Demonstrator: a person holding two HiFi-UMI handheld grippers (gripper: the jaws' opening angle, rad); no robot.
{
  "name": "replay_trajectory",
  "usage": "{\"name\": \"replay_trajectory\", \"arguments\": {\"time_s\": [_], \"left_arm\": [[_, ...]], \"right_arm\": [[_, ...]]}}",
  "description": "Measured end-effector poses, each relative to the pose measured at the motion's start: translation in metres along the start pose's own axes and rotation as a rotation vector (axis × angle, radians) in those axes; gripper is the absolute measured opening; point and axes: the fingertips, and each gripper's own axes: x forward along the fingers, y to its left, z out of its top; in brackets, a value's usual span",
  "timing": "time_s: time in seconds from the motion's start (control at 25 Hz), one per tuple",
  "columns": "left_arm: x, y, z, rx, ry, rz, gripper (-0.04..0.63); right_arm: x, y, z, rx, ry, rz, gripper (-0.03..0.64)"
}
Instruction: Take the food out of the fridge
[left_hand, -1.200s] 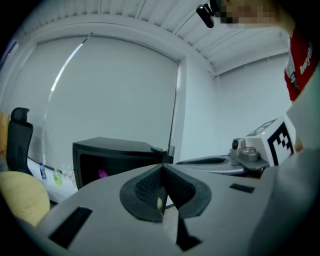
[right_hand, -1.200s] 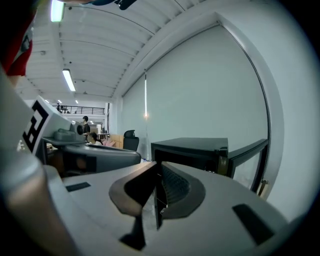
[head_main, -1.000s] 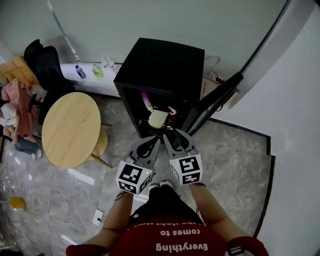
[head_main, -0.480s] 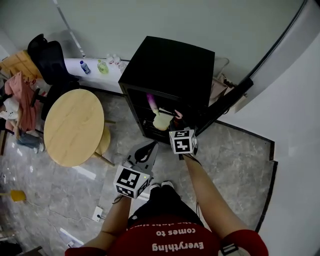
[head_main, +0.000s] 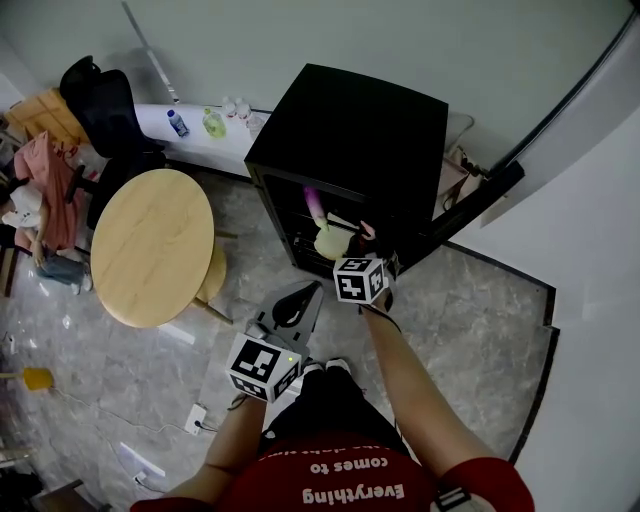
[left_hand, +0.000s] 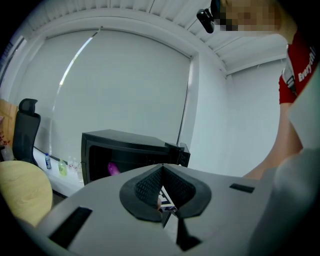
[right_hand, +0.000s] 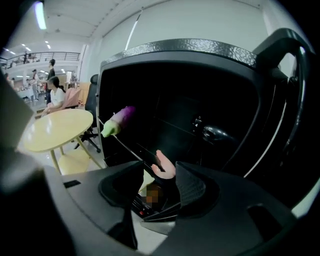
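The black fridge (head_main: 350, 125) stands with its door (head_main: 480, 205) swung out to the right. On its wire shelf lie a purple eggplant (right_hand: 118, 120), a cream food item (head_main: 333, 243) and a pink sausage-like piece (right_hand: 164, 165). My right gripper (right_hand: 161, 170) reaches into the fridge; its jaws have just been opening and stand open, with the pink piece between the tips and no pad pressing on it. In the head view only the right gripper's marker cube (head_main: 360, 280) shows clearly. My left gripper (head_main: 305, 292) hangs back in front of the fridge, shut and empty (left_hand: 161, 167).
A round wooden table (head_main: 150, 245) stands left of the fridge, with a black office chair (head_main: 100, 110) behind it. Small bottles (head_main: 212, 122) sit on a white ledge by the wall. A white wall closes off the right side. The floor is grey marble.
My right gripper has gone forward and down from beside the left one into the fridge opening, and its jaws have spread. The left gripper has stayed about where it was.
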Motion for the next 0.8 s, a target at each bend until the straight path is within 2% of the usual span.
{"name": "replay_trajectory", "arguments": {"time_s": [0.12, 0.24, 0.36, 0.52, 0.6, 0.68, 0.8], "left_arm": [[0.001, -0.001, 0.0, 0.0, -0.001, -0.008, 0.006], [0.0, 0.001, -0.006, -0.016, 0.017, -0.008, 0.006], [0.002, 0.004, -0.005, -0.021, 0.003, -0.002, 0.006], [0.002, 0.005, -0.009, -0.038, 0.015, -0.009, 0.006], [0.002, 0.006, -0.009, -0.038, 0.007, -0.009, 0.006], [0.001, 0.005, -0.011, -0.043, 0.023, -0.014, 0.006], [0.0, 0.004, -0.011, -0.047, 0.032, -0.017, 0.006]], "right_arm": [[0.006, -0.003, -0.006, 0.01, 0.018, -0.057, 0.183], [0.006, -0.003, -0.006, 0.006, 0.003, -0.07, 0.181], [0.006, -0.003, -0.005, -0.055, 0.005, -0.079, 0.181], [0.005, 0.0, -0.007, -0.156, 0.006, -0.077, 0.133], [0.002, 0.0, -0.005, -0.243, -0.009, -0.115, 0.13], [-0.003, 0.004, 0.0, -0.386, -0.018, -0.166, 0.131], [-0.004, 0.012, -0.001, -0.521, 0.006, -0.168, 0.13]]}}
